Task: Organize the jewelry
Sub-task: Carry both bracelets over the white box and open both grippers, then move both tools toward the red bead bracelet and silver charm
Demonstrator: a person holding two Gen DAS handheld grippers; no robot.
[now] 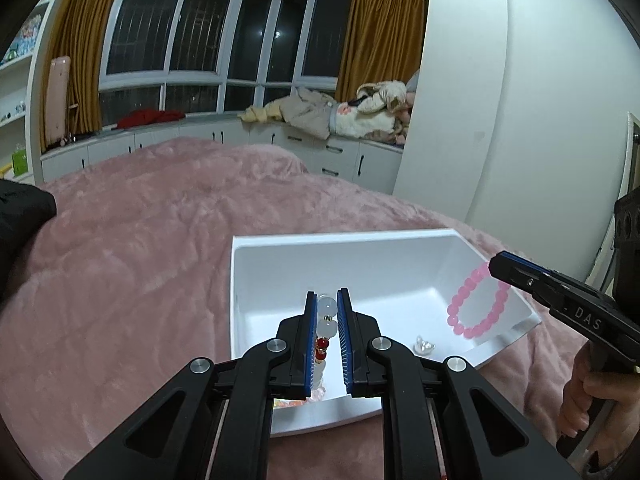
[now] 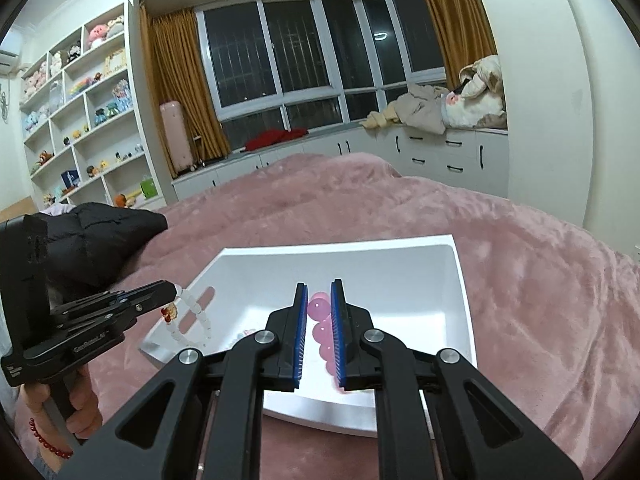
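Note:
A white open box lies on the pink bed cover. My left gripper is shut on a white bead bracelet with red beads and holds it over the box's near side; the bracelet hangs from it in the right wrist view. My right gripper is shut on a pink bead bracelet, which hangs over the box's right side in the left wrist view. A small clear trinket lies on the box floor.
The pink fleece bed cover spreads all around the box. A black padded jacket lies at the left. White cabinets and a window seat with clothes stand beyond the bed. A shelf with toys is at the left wall.

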